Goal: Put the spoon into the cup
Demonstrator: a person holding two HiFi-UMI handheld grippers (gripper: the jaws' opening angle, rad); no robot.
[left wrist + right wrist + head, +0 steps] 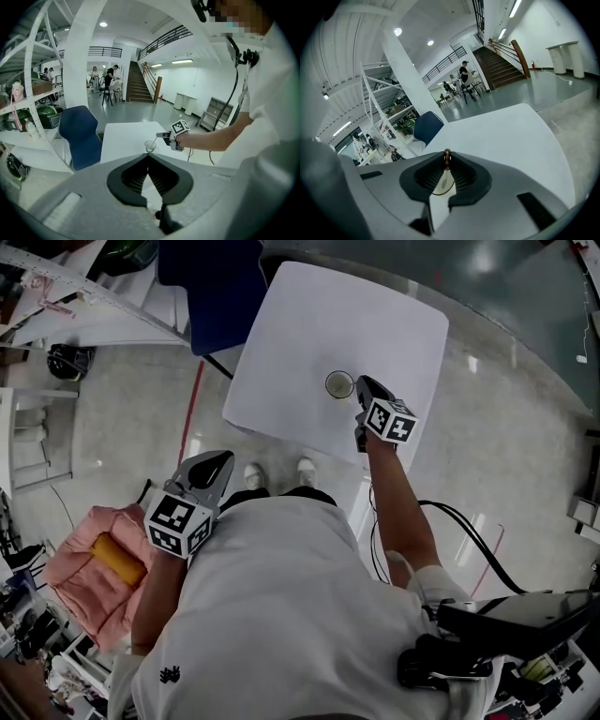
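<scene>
A small clear cup point(338, 384) stands near the front edge of the white table point(309, 324). My right gripper point(360, 390) hovers just right of the cup, shut on the spoon point(446, 178). The spoon's pale bowl lies between the pads and its brown-tipped thin end pokes out past the fingertips. In the left gripper view the spoon point(155, 139) slants down from the right gripper point(165, 135) to the rim of the cup point(150, 146). The right gripper view does not show the cup. My left gripper point(221, 461) hangs off the table beside the person's body, shut with nothing in it.
A blue chair point(211, 287) stands at the table's far left side. White shelving point(28, 93) runs along the left. A pink cushioned seat point(89, 568) with a yellow roll sits on the floor at lower left. Black cables point(469, 531) trail on the floor to the right.
</scene>
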